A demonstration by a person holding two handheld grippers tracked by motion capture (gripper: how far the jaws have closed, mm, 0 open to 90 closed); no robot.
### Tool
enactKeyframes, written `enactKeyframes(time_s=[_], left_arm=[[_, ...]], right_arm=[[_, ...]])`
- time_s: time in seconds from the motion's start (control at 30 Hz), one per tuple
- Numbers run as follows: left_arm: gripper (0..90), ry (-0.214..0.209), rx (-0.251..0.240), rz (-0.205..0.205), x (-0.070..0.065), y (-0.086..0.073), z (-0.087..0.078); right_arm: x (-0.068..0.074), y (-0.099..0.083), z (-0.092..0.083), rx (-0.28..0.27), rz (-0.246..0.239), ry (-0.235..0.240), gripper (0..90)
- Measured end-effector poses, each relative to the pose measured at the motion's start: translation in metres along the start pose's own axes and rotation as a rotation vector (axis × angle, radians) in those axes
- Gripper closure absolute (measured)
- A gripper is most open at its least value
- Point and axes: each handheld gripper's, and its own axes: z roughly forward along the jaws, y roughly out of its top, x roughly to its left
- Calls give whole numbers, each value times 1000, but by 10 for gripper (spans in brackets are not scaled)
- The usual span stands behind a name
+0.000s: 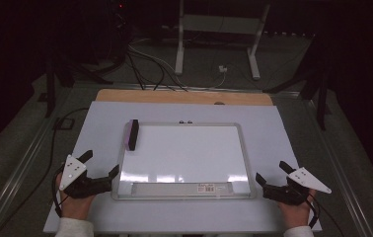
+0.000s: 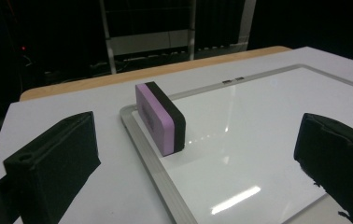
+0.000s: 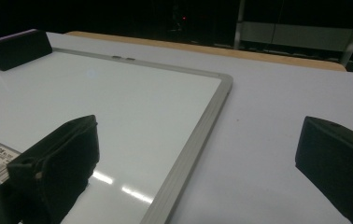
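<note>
The eraser is a small block in 2 layers, a lilac foam side and a black felt side. It stands on its long edge at the far left corner of the whiteboard, just inside the silver frame, with its long axis running along the board's left side and the lilac face turned outward. The left claw hangs at the whiteboard's near left corner, spread wide and pinching nothing, the eraser well apart beyond it. The right claw sits off the whiteboard's near right corner, also spread, above the white counter.
</note>
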Motion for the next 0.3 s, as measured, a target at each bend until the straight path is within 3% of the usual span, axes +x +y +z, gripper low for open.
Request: enactKeyframes(time_s=[0.3], left_arm=[[8,11,-14,-18,1,-2,-2]], right_arm=[[-2,0,-1,-3,4,-17,0]])
